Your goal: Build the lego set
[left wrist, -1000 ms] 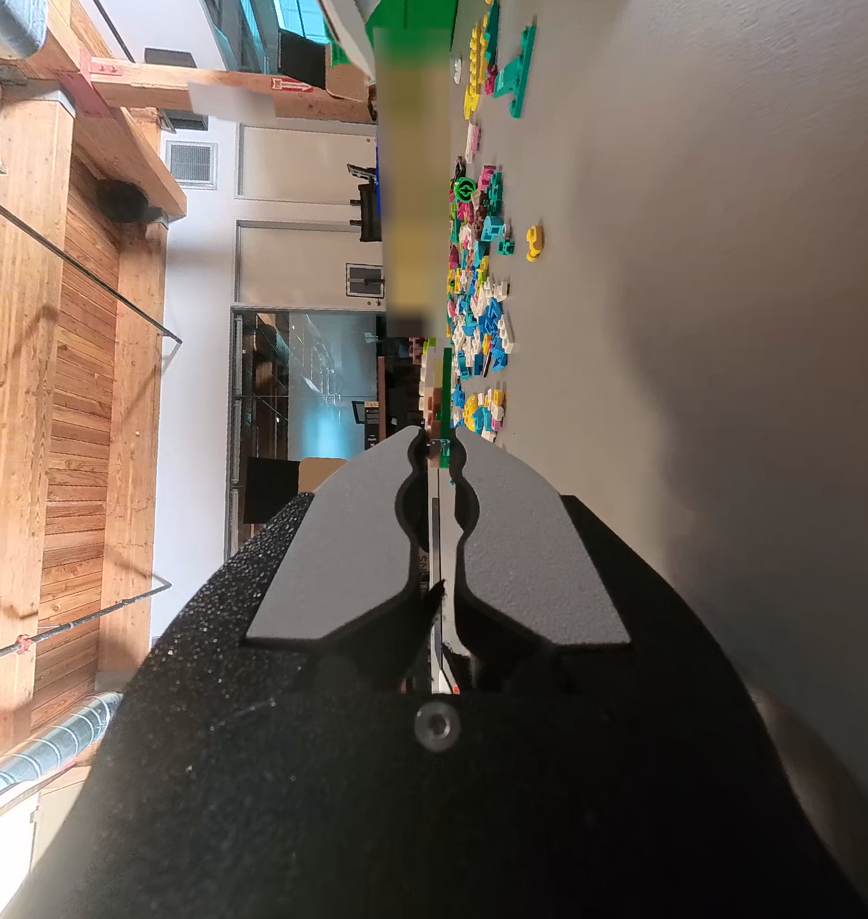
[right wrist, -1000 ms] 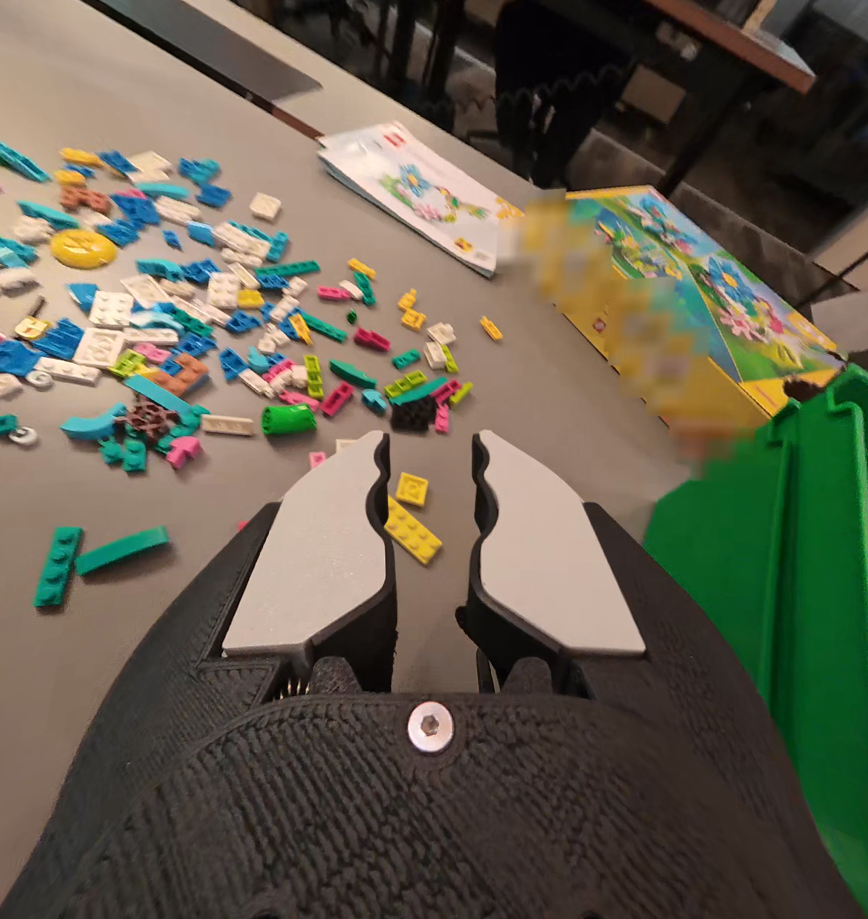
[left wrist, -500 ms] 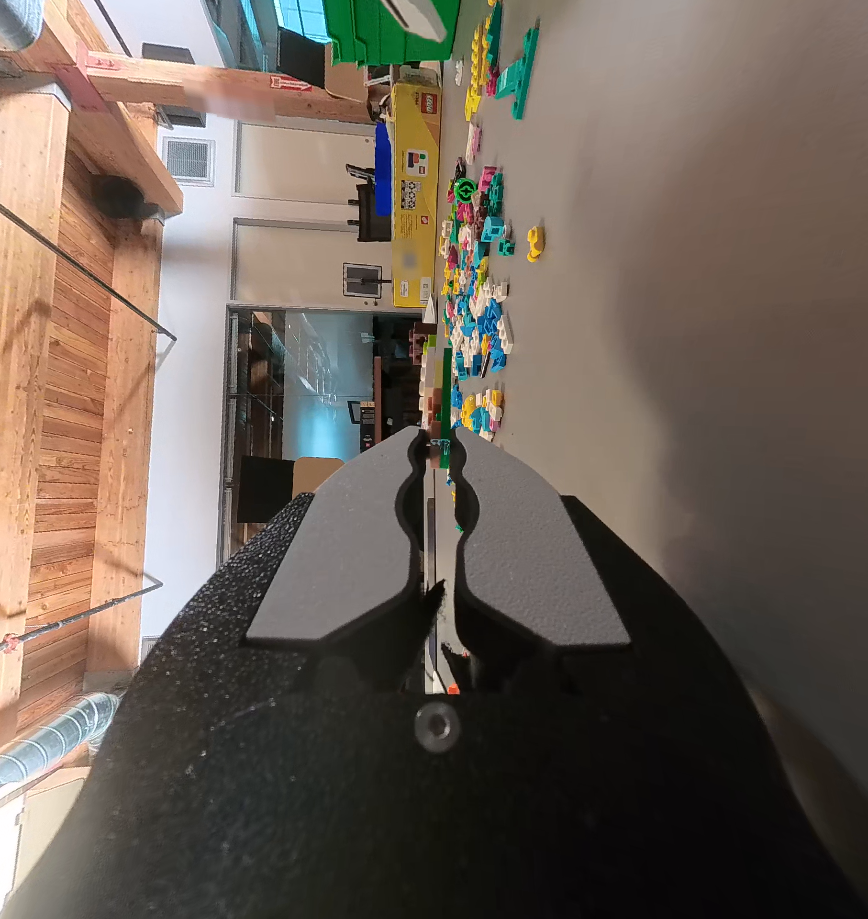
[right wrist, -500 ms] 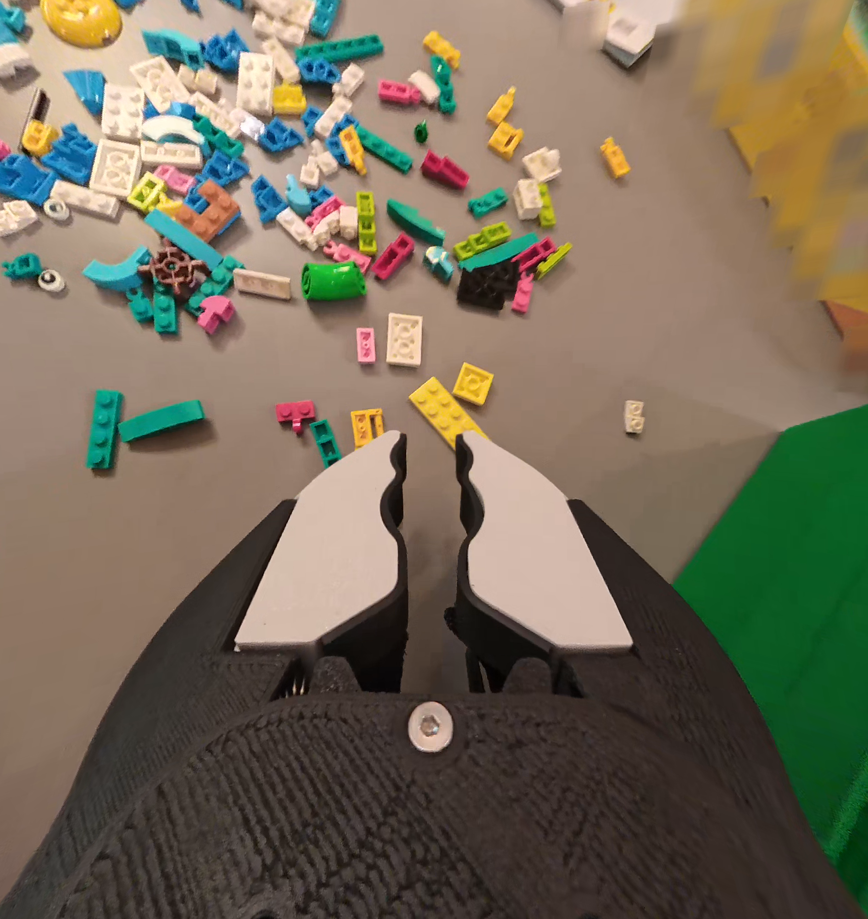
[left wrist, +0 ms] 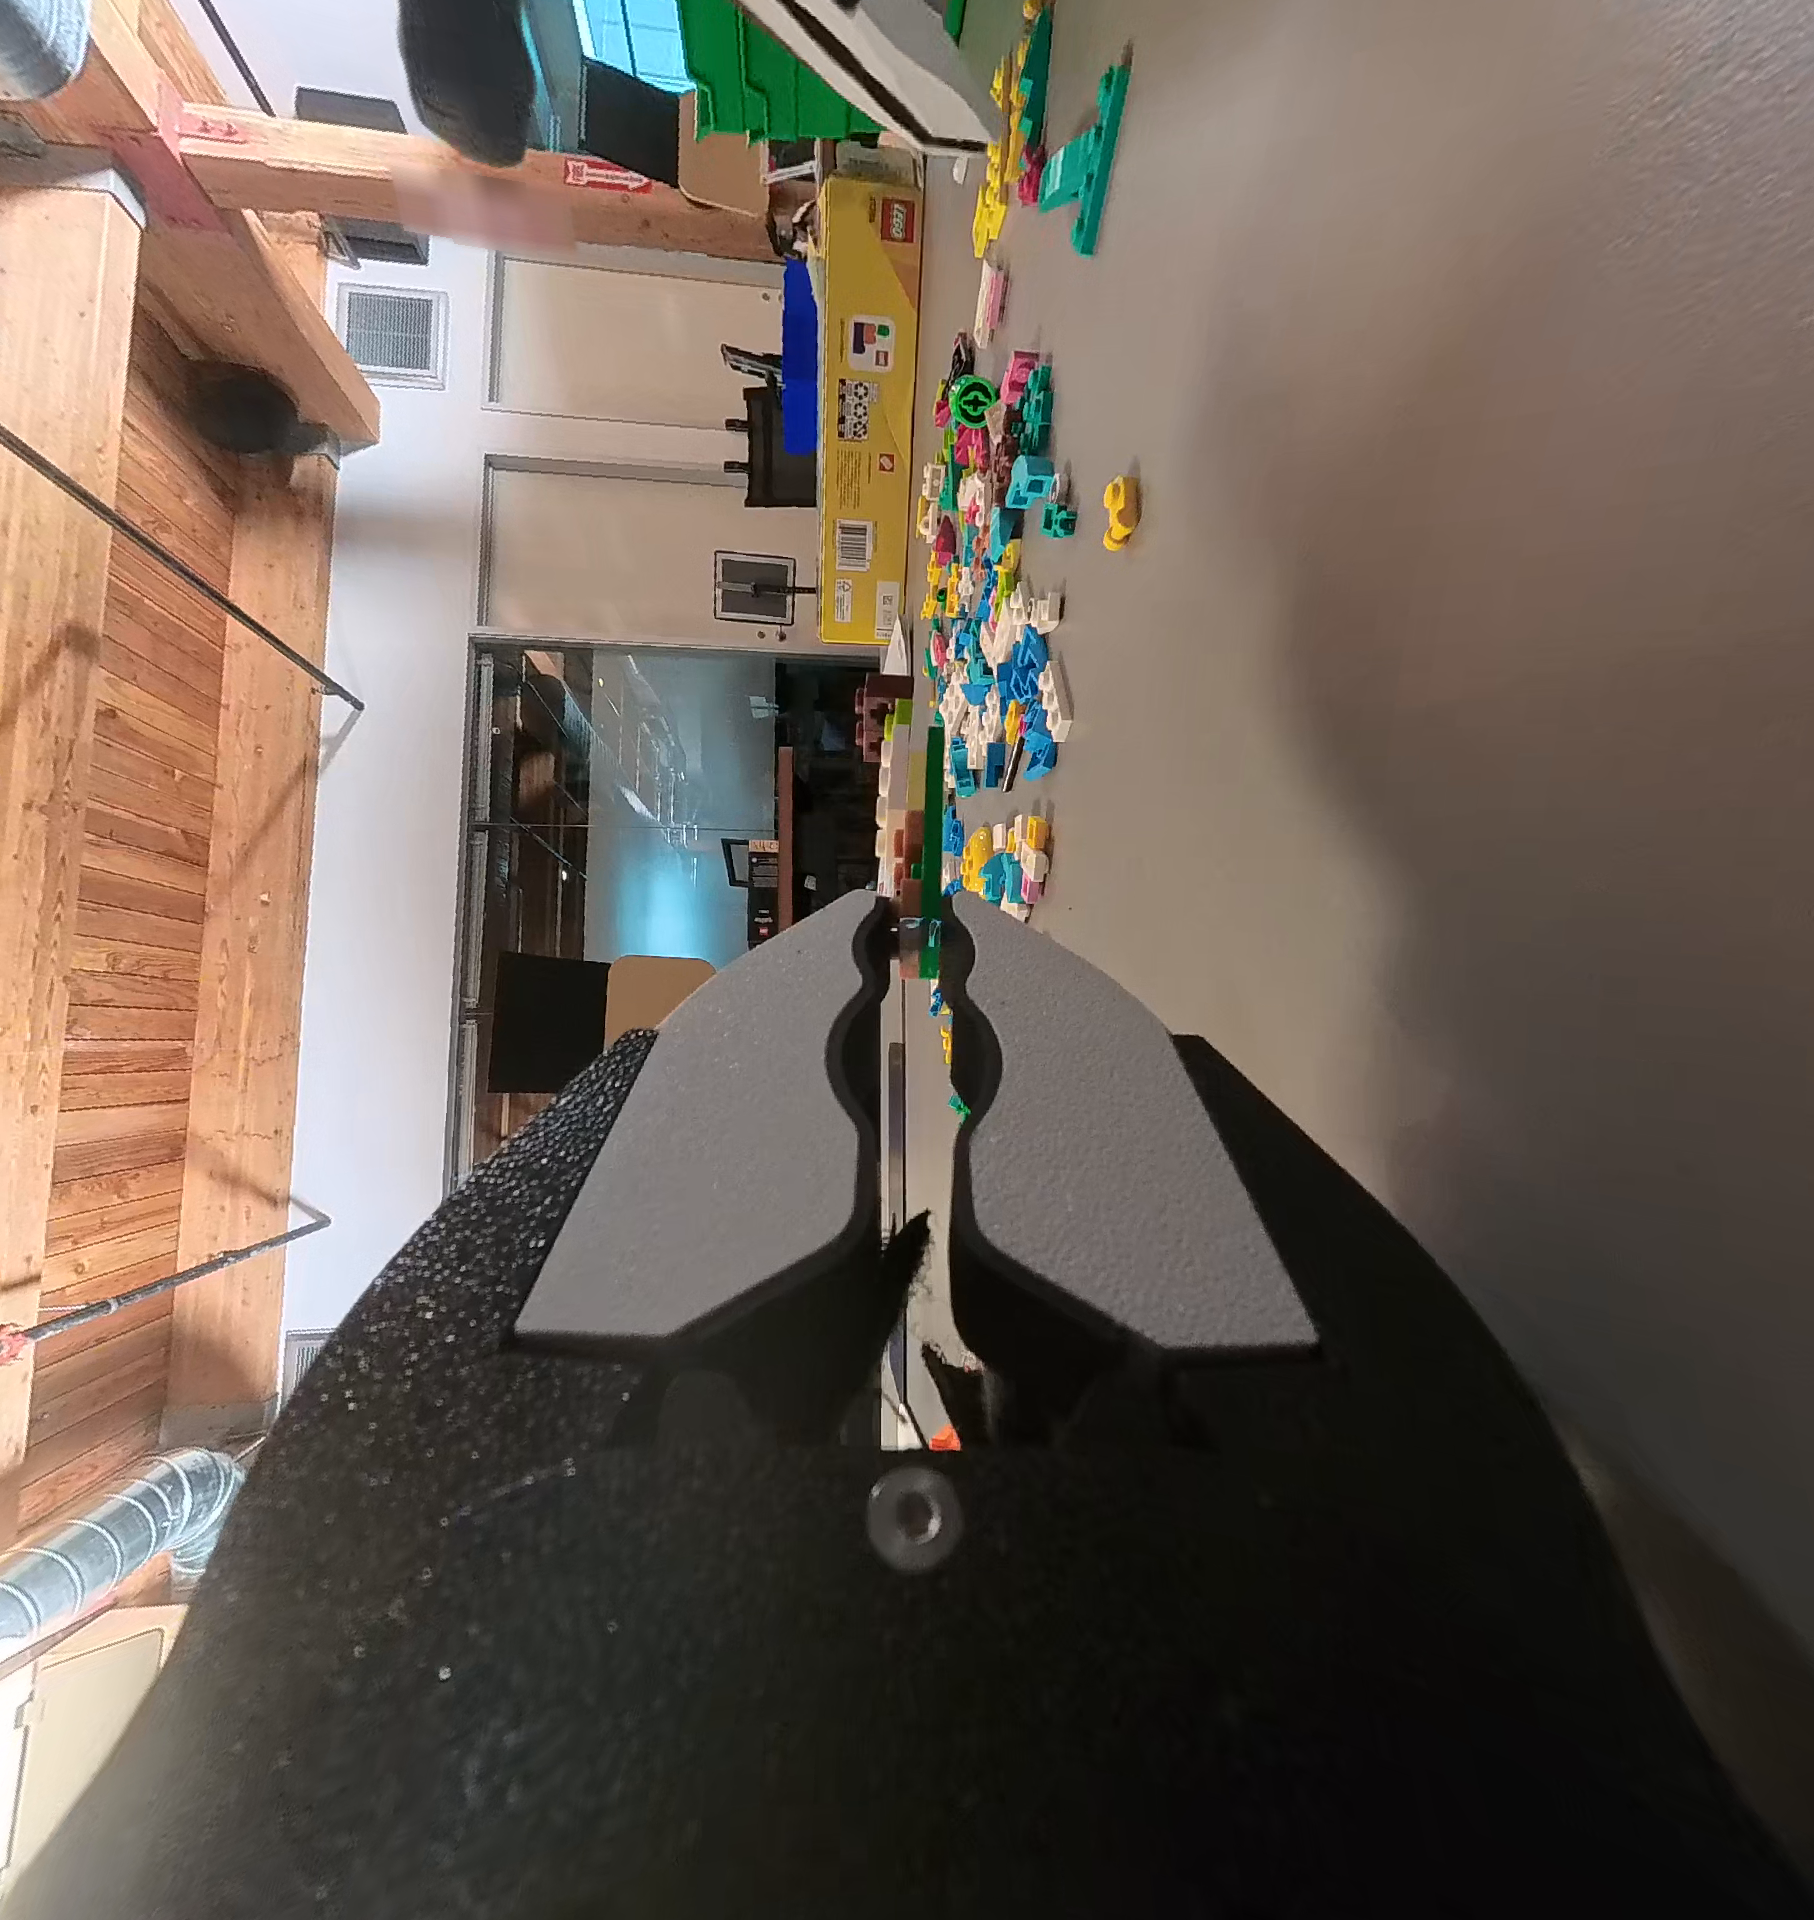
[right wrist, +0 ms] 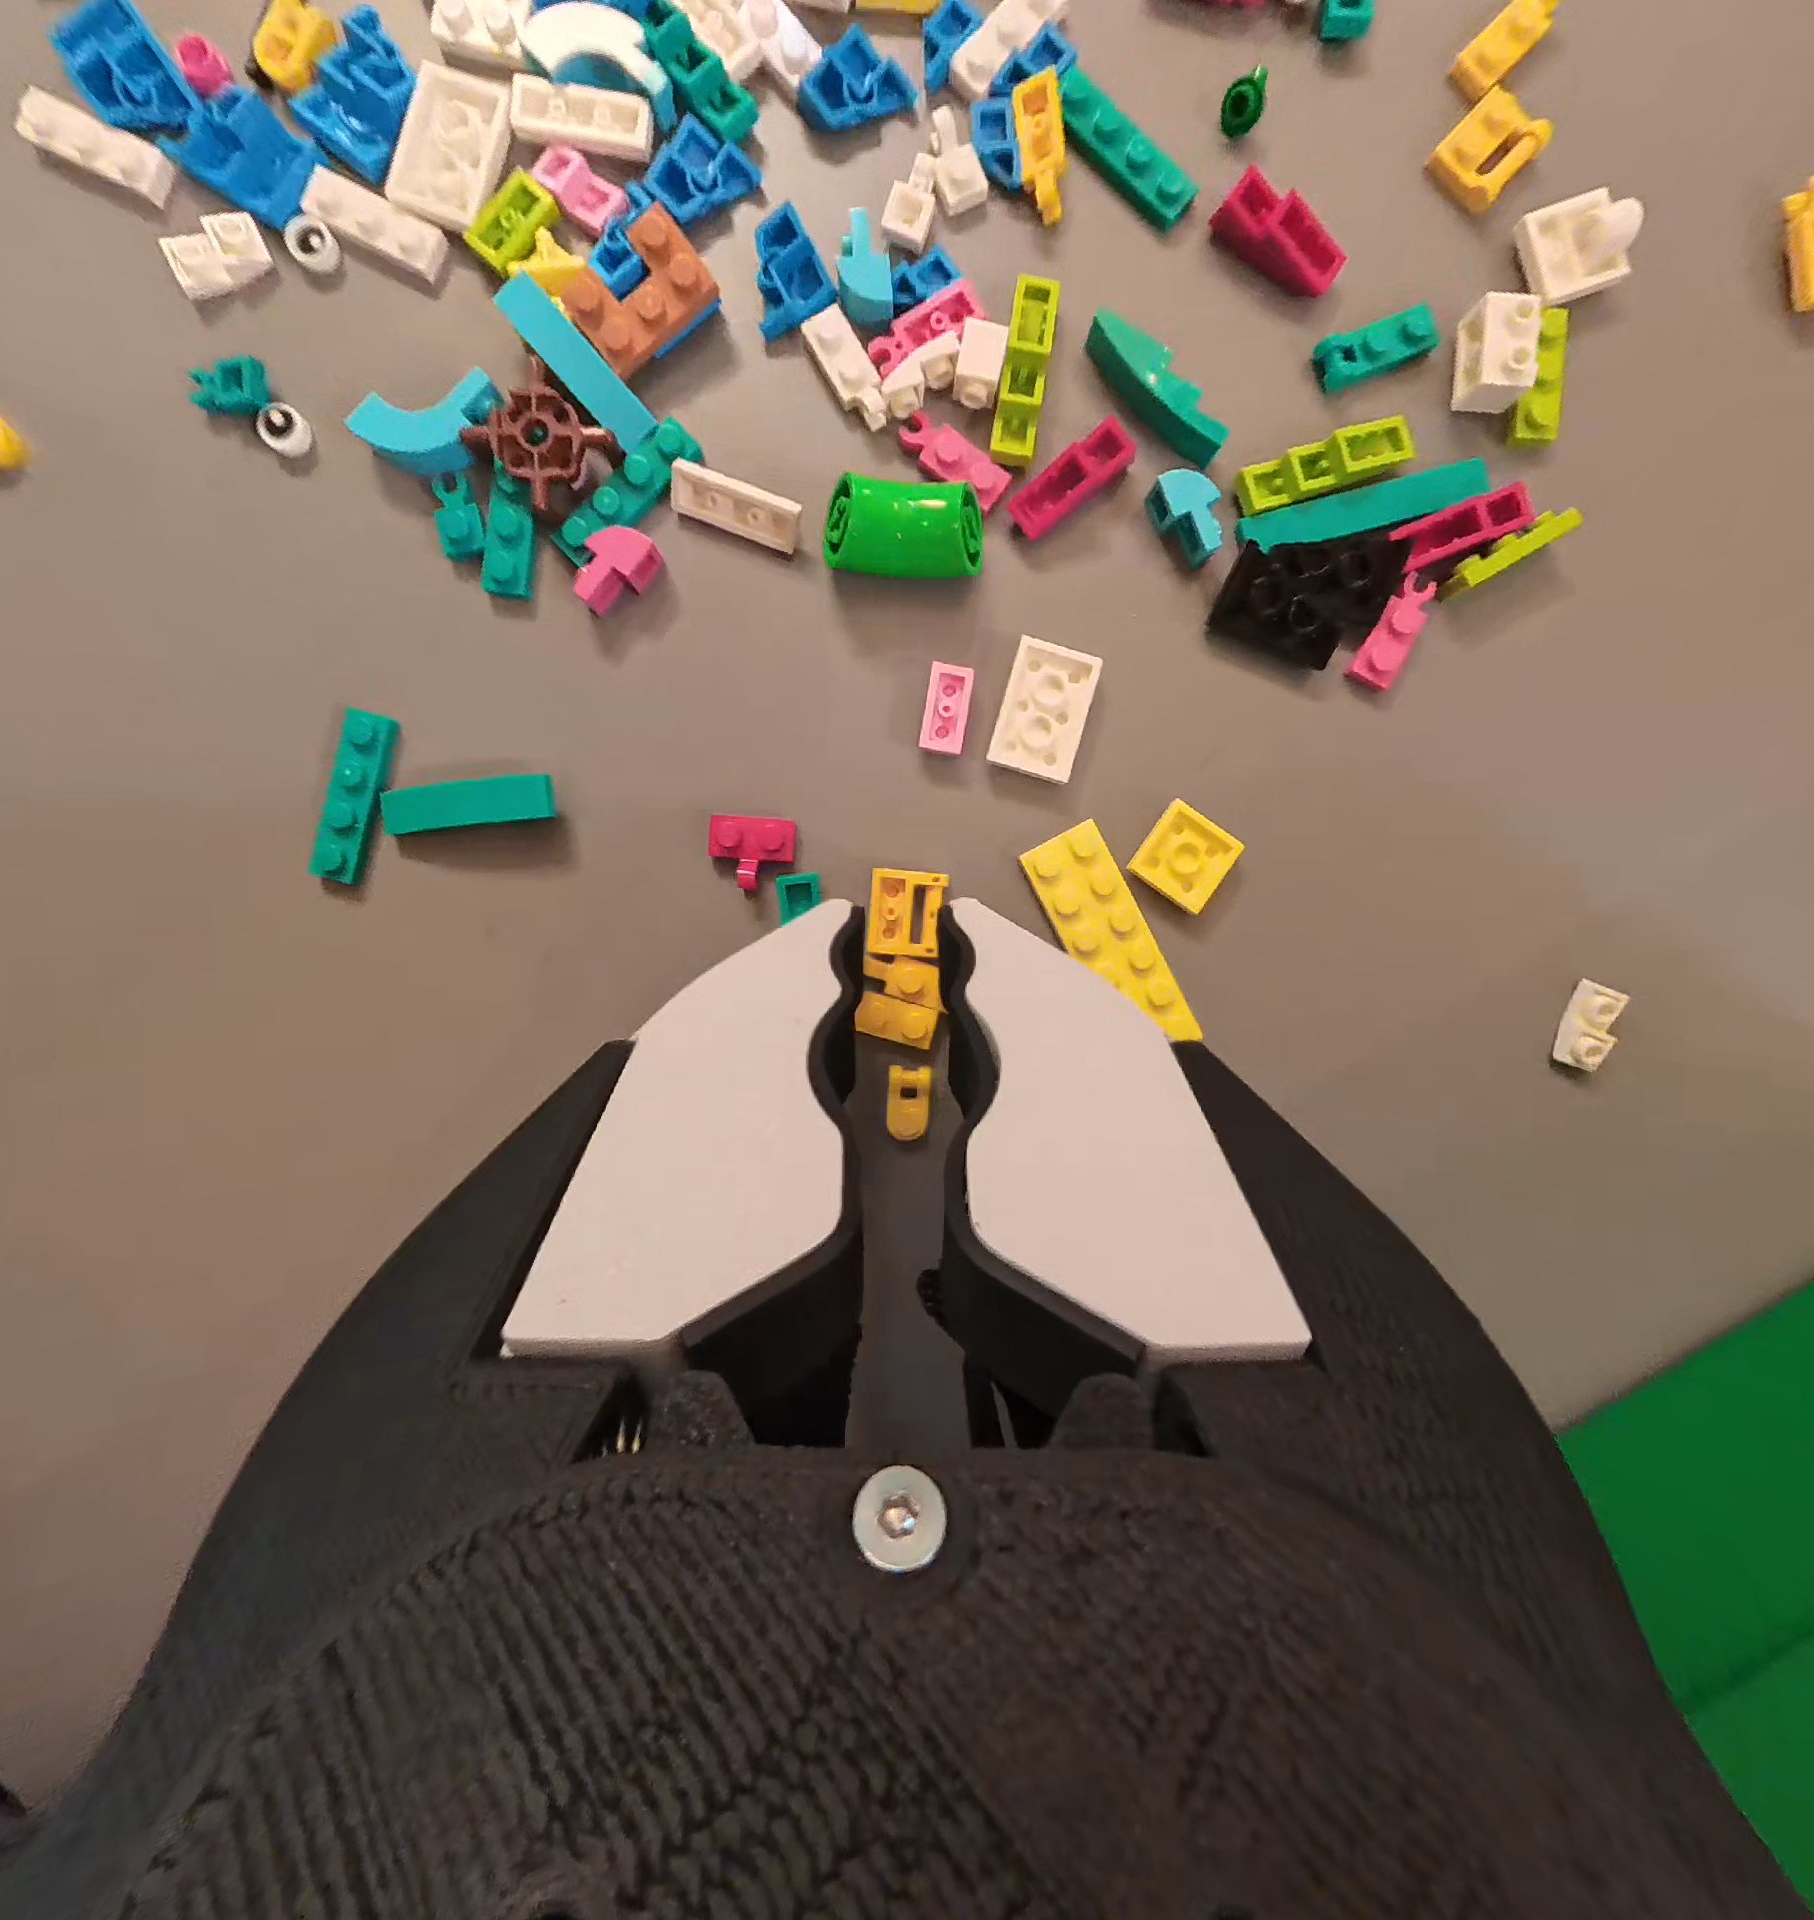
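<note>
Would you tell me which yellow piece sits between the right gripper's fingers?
The orange-yellow bracket piece at the right gripper tips; the long yellow plate lies outside, beside it.

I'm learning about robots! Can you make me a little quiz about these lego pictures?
1. True or false: the right gripper is over a blue brick.
2. What colour is the curved piece lying above the pink plate?
3. The white plate lies: A) beside the pink plate, B) inside the green bin.

Key: 1. False, orange-yellow pieces sit between its fingers. 2. Green. 3. A.
</note>
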`<state>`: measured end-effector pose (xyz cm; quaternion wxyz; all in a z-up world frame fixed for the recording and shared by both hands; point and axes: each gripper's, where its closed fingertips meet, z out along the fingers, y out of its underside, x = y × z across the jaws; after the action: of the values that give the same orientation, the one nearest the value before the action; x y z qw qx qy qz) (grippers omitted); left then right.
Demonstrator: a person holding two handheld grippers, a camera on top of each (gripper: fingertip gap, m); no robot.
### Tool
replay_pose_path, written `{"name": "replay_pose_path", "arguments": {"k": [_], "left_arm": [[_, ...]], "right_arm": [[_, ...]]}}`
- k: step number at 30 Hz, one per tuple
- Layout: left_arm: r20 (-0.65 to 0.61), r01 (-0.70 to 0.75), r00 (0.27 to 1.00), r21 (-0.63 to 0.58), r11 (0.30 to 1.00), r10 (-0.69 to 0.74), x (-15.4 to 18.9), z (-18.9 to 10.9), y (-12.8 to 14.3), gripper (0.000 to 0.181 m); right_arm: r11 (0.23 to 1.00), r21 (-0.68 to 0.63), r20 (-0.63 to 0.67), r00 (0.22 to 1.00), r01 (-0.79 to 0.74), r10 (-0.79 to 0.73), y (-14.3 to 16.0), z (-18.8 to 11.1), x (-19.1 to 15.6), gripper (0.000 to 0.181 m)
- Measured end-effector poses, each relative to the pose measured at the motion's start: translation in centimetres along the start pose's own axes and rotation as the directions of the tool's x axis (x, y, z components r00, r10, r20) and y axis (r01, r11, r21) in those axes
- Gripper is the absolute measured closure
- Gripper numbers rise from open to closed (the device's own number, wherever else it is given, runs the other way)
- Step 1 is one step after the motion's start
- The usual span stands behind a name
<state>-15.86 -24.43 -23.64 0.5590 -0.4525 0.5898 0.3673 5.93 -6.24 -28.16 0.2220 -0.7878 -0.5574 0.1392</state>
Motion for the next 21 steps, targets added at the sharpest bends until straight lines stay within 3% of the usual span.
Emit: {"name": "replay_pose_path", "arguments": {"k": [1,10,14,15,17,19,21], "left_arm": [[-0.001,0.001,1.000,0.000,1.000,-0.001,0.0,0.0,0.0,0.173],[-0.006,0.005,1.000,-0.001,1.000,-0.005,0.0,0.1,0.0,0.173],[-0.005,0.005,1.000,0.001,1.000,-0.005,0.0,0.1,0.0,0.173],[-0.002,0.005,1.000,0.002,1.000,-0.005,-0.1,0.1,0.0,0.173],[0.002,0.006,1.000,0.006,1.000,-0.006,-0.2,0.0,-0.1,0.173],[0.006,0.007,1.000,0.009,1.000,-0.007,-0.3,0.0,-0.2,0.173],[0.009,0.008,1.000,0.012,1.000,-0.008,-0.3,0.0,-0.2,0.174]], "right_arm": [[1.000,-0.012,-0.001,1.000,0.011,-0.011,0.1,0.2,0.1,0.169],[0.992,-0.057,0.007,0.994,0.110,-0.110,0.2,0.9,0.1,0.172],[0.999,0.037,0.018,0.999,0.032,-0.032,-0.8,0.5,0.6,0.175],[0.993,0.119,0.081,0.997,-0.018,0.009,-1.9,0.2,0.0,0.175],[0.934,0.323,0.325,0.945,-0.149,0.039,-5.1,-1.2,-2.8,0.175],[0.856,0.438,0.583,0.812,-0.276,-0.036,-7.9,-3.4,-6.3,0.175],[0.823,0.452,0.712,0.695,-0.344,-0.101,-9.3,-4.5,-8.7,0.175]]}}
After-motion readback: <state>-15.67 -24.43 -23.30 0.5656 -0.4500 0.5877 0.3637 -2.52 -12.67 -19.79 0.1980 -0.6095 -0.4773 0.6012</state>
